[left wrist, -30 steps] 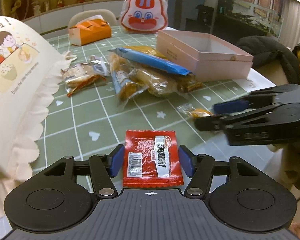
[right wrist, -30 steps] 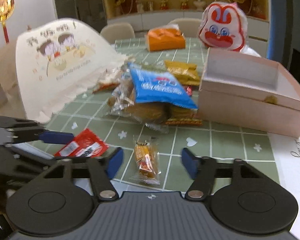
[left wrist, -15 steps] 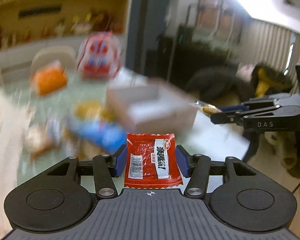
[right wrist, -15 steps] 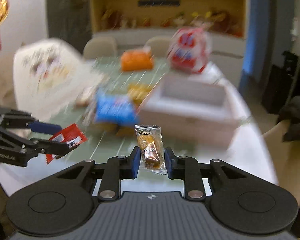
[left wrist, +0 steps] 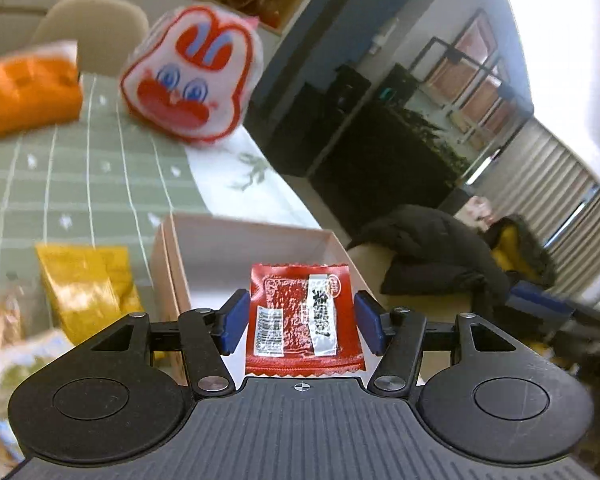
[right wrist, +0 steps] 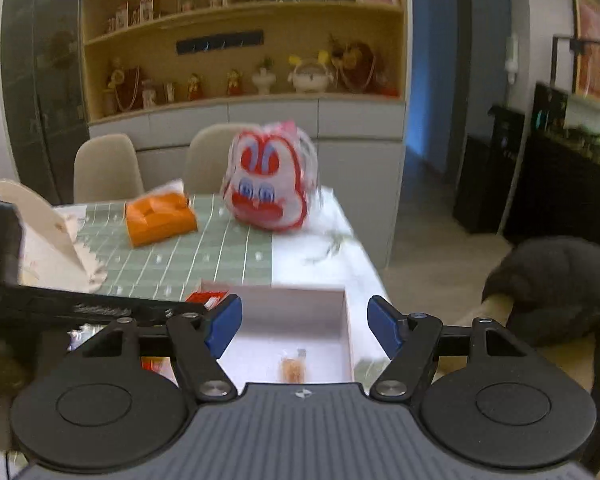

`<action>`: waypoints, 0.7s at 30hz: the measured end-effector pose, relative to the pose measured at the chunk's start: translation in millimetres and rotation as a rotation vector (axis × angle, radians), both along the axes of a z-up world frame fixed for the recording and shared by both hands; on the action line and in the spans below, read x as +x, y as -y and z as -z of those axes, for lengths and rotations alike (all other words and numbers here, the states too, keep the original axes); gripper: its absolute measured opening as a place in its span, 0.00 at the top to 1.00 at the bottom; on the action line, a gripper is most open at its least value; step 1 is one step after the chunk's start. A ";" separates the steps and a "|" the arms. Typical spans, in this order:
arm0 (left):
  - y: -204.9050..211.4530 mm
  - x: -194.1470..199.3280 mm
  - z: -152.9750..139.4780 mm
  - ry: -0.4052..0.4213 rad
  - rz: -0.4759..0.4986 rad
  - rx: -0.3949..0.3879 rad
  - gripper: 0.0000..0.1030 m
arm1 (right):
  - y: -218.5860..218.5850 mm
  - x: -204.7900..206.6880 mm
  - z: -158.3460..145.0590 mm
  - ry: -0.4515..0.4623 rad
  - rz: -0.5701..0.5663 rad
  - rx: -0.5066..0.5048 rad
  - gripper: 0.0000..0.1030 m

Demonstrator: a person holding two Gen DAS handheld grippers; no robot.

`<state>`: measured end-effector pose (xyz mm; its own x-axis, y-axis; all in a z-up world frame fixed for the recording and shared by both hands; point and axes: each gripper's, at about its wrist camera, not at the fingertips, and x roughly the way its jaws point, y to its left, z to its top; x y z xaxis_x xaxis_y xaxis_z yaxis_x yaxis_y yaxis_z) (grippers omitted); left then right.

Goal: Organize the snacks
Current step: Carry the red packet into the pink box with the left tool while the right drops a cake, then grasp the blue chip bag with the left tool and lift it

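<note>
A red snack packet [left wrist: 300, 316] hangs flat between the blue pads of my left gripper [left wrist: 302, 320], above the open pink box [left wrist: 252, 240]. Its jaws are opening and the pads stand at the packet's edges without squeezing it. In the right wrist view the same packet [right wrist: 206, 298] shows at the tip of the left gripper [right wrist: 80, 308], over the pink box's [right wrist: 274, 289] left side. My right gripper [right wrist: 304, 324] is above the box, jaws opening, nothing between them. A small orange candy packet [right wrist: 294, 366] lies blurred on the box floor below it.
On the green checked cloth [left wrist: 60, 184] stand a rabbit-faced bag [left wrist: 188, 76] and an orange box [left wrist: 28, 92]; a yellow packet [left wrist: 88, 284] lies left of the pink box. A white paper bag [right wrist: 48, 240] stands far left. A dark coat [left wrist: 432, 256] lies beyond the table's right edge.
Both grippers rose from the cloth and swung over the pink box. The left picked up the red packet. The right shut on the candy packet, then opened; the candy is now in the box.
</note>
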<state>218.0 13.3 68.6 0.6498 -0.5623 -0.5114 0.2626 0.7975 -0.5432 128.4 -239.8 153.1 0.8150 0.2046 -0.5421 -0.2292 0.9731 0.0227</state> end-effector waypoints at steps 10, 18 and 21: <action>16.3 -1.6 10.2 0.028 0.087 0.106 0.40 | -45.7 -13.6 77.9 -0.143 -0.053 -0.052 0.32; -41.4 -40.5 5.0 0.092 -0.033 0.007 0.40 | -60.1 -52.4 101.2 -0.126 -0.096 -0.123 0.30; -60.9 -62.6 10.7 0.091 -0.091 0.051 0.40 | -62.1 -44.9 106.0 -0.174 -0.130 -0.004 0.30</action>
